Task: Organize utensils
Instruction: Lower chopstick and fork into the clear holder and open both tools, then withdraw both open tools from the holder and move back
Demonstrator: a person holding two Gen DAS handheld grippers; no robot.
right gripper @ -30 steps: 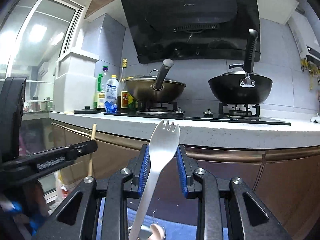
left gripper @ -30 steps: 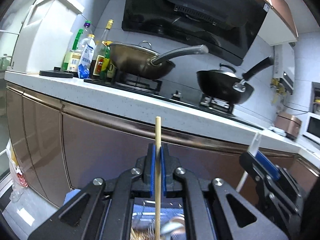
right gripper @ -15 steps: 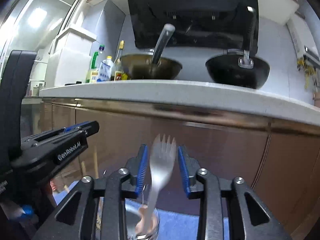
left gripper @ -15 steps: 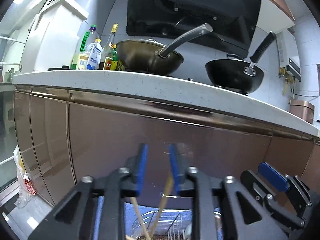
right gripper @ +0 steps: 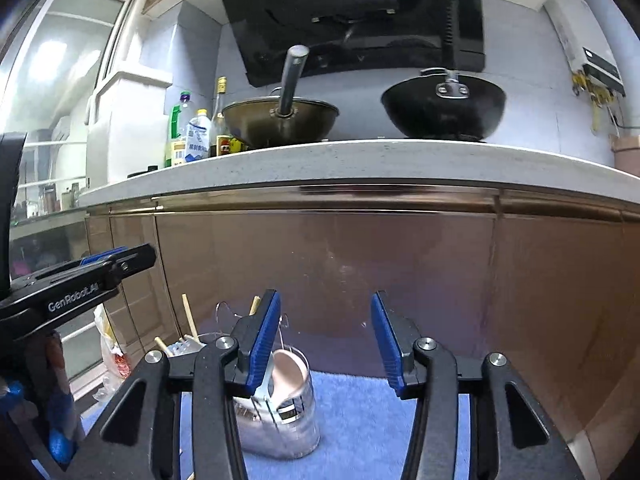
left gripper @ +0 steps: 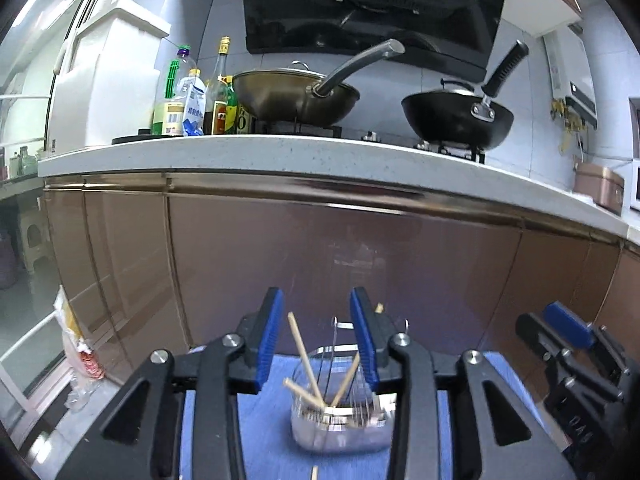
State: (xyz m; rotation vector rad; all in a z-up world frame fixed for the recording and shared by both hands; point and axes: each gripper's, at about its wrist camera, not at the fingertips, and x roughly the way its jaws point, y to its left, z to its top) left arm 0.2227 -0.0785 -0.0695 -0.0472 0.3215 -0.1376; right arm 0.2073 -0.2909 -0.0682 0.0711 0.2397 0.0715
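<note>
A wire utensil holder (left gripper: 340,424) stands on a blue mat (left gripper: 260,420). Several wooden chopsticks (left gripper: 303,354) lean in it. My left gripper (left gripper: 318,336) hovers just above and before it; its jaws are opening, and no pad touches a chopstick. In the right wrist view the same holder (right gripper: 288,432) carries a pale spoon (right gripper: 289,374) and a metal fork handle (right gripper: 266,378) beside my left pad. My right gripper (right gripper: 324,344) is also opening, with nothing between its pads. The left gripper (right gripper: 100,276) shows at the left of that view.
Brown cabinet fronts (left gripper: 320,260) rise right behind the mat under a white countertop (left gripper: 280,152) with two woks (left gripper: 296,96) and bottles (left gripper: 188,100). One more chopstick (left gripper: 315,472) lies on the mat. A plastic bag (left gripper: 76,344) sits on the floor at left.
Both grippers sank toward the holder and their jaws parted. The chopstick left the left jaws and the fork left the right jaws; both now stand in the holder.
</note>
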